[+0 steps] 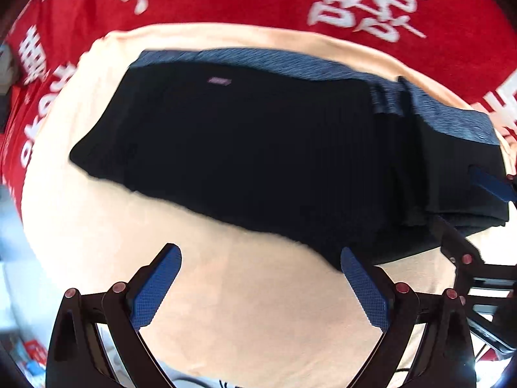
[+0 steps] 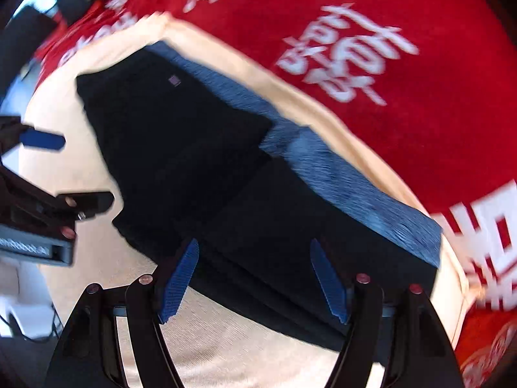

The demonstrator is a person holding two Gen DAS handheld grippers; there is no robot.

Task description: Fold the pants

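Black pants (image 1: pixel 258 148) lie folded on a cream cloth (image 1: pixel 258 317), their blue-grey waistband (image 1: pixel 290 64) along the far edge and a small label (image 1: pixel 219 80) on top. My left gripper (image 1: pixel 260 252) is open over the cloth at the pants' near edge, nothing between its pads. In the right wrist view the pants (image 2: pixel 194 161) fill the middle. My right gripper (image 2: pixel 253 242) stands open over their near folded edge, the pads apart and pressing on nothing. Each gripper shows in the other's view: the right gripper (image 1: pixel 454 194) at the right edge, the left gripper (image 2: pixel 87 170) at the left edge.
A red cloth (image 1: pixel 258 3) with large white characters covers the table beyond and around the cream cloth (image 2: pixel 226 355). Blurred clutter (image 1: pixel 29 355) and dark objects (image 2: pixel 26 32) lie past the table's left side. Both views are motion-blurred.
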